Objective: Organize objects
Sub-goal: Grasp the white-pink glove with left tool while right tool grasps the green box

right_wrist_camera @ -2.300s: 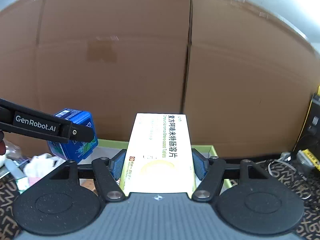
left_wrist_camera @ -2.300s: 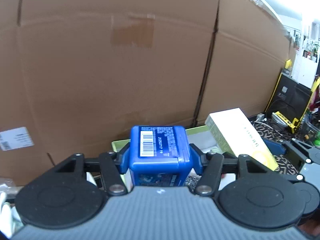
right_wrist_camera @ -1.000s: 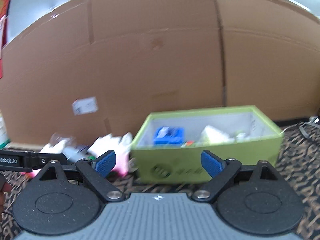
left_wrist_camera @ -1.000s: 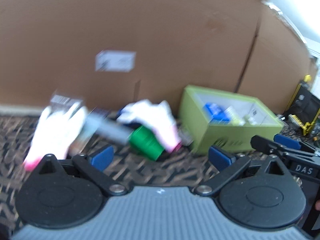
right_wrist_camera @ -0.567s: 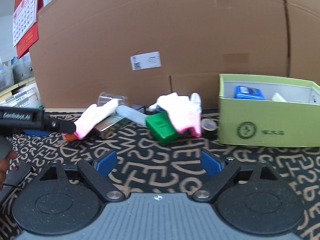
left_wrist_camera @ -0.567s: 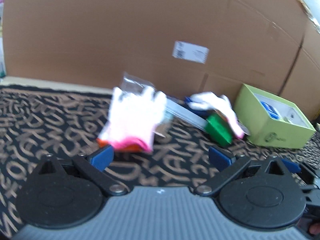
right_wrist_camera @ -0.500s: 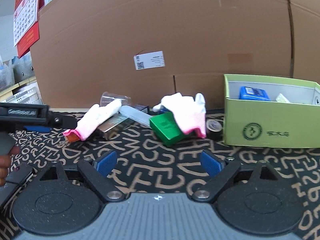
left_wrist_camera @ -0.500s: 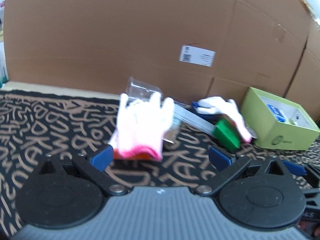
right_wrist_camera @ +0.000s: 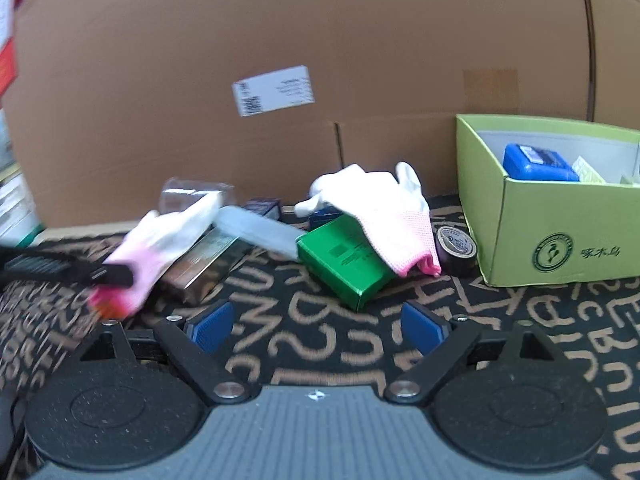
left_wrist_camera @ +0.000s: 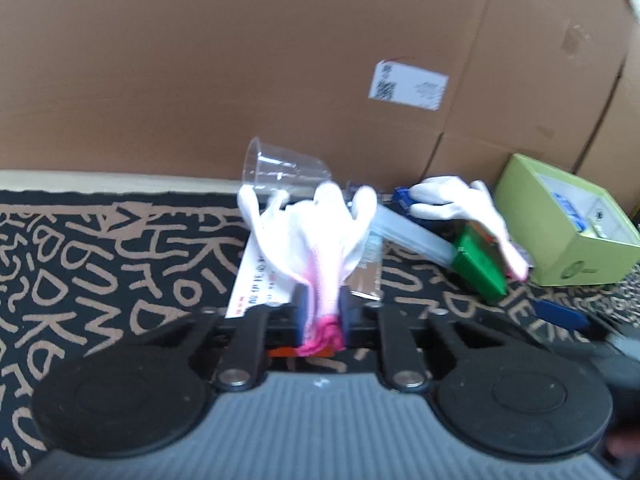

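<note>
A white glove with a pink cuff (left_wrist_camera: pixel 316 240) lies over a flat white packet (left_wrist_camera: pixel 256 276) on the patterned mat. My left gripper (left_wrist_camera: pixel 320 312) is closing its jaws, and the blue pads press on the cuff from both sides. The right wrist view shows that glove (right_wrist_camera: pixel 160 236) at the left with the left gripper's finger on it. My right gripper (right_wrist_camera: pixel 316 326) stands open low over the mat, nothing between its pads. Just ahead of it lie a green box (right_wrist_camera: pixel 344 260) and a second glove (right_wrist_camera: pixel 384 208). A light green open box (right_wrist_camera: pixel 560 232) at the right holds a blue box (right_wrist_camera: pixel 536 162).
A clear plastic cup (left_wrist_camera: pixel 280 168) lies on its side behind the held glove. A clear tube (right_wrist_camera: pixel 260 232), a silvery box (right_wrist_camera: pixel 204 264) and a tape roll (right_wrist_camera: pixel 456 248) sit in the pile. A tall cardboard wall (left_wrist_camera: pixel 240 60) closes off the back.
Both grippers dropped their boxes in the light green box and swung left. The left gripper came up to the pink-cuffed glove and shut on its cuff. The right gripper moved closer to the pile.
</note>
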